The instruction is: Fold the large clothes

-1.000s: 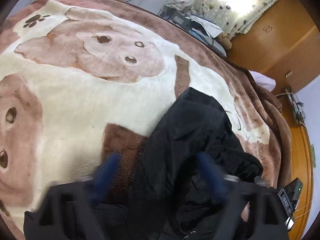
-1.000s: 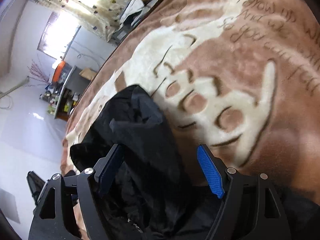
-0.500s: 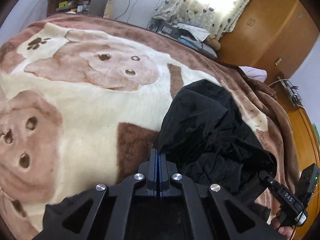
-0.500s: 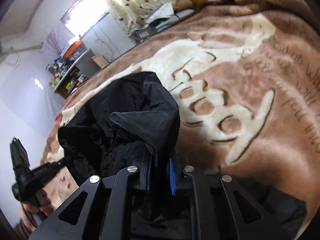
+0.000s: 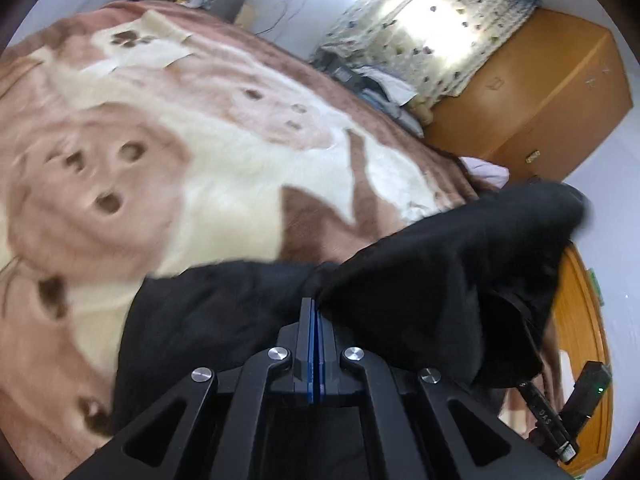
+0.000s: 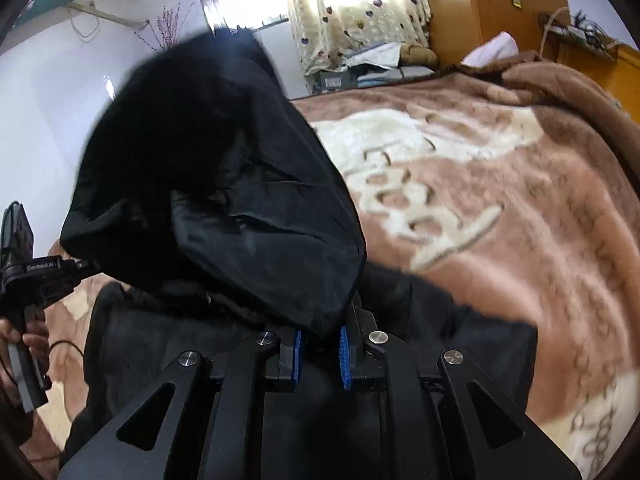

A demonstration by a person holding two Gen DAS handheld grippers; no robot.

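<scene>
A large black garment [image 5: 440, 280] is lifted off the bed and stretched between both grippers. My left gripper [image 5: 315, 303] is shut, with a bunched edge of the cloth pinched at its blue-padded tips. In the right wrist view the garment [image 6: 240, 200] rises in a tall fold over my right gripper [image 6: 320, 338], whose blue pads [image 6: 343, 356] clamp a thick fold. The lower cloth drapes over both grippers' bodies. A hand [image 6: 24, 340] holds the left gripper [image 6: 44, 276] at the left edge of the right wrist view.
The bed carries a brown and cream plush blanket [image 5: 200, 140] with bear faces and lettering [image 6: 500, 200]. A wooden wardrobe [image 5: 540, 100] and a curtained window [image 6: 352, 4] stand behind it. Piled items [image 6: 372, 60] sit past the bed's far end. A wooden bed frame [image 5: 584, 320] runs along the right.
Both grippers closed on the black garment, then lifted and pulled it up off the blanket. The right gripper rolled upright. The cloth now hangs raised between them.
</scene>
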